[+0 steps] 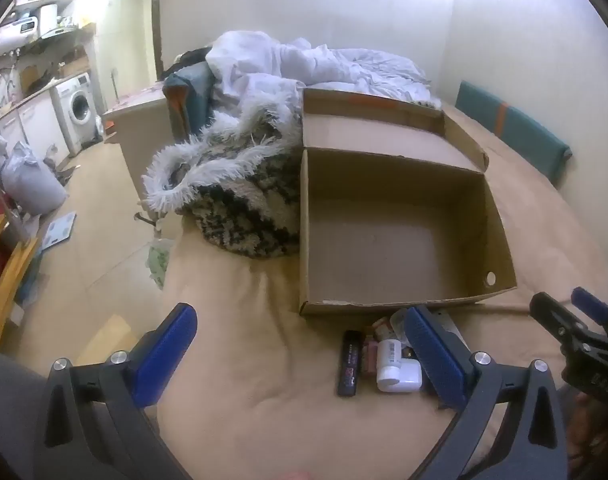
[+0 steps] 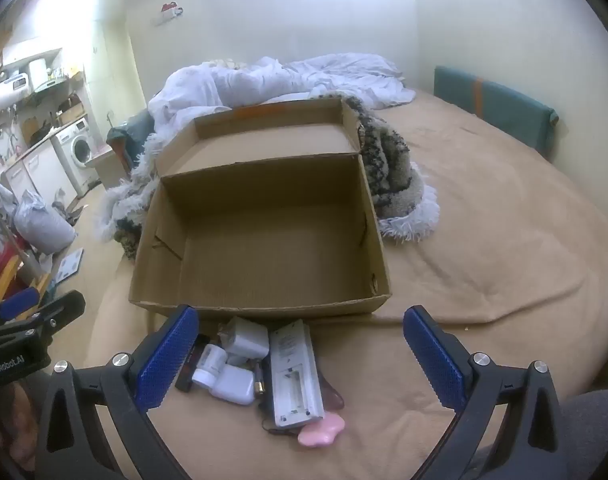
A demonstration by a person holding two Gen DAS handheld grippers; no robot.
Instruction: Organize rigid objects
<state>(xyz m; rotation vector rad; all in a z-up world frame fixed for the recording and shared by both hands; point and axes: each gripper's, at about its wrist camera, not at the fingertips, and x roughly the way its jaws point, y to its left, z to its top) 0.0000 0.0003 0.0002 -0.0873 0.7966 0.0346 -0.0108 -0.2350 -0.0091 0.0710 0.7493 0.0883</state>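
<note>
both tongs, left tongs (image 1: 299,344) and right tongs (image 2: 301,344), spread wide, empty | small items: remote (image 2: 295,376), white chargers (image 2: 239,364) heaped on bed near its front edge, just before empty cardboard box (image 2: 263,216) | we judge remote light, stiff, slick; grip across long sides

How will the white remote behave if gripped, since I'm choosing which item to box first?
The white remote looks like a rigid plastic slab, so it probably won't flex. Its battery bay appears open, so it is likely light. It lies partly on other items, so it may slide or tilt when nudged; the right gripper is open.
</note>
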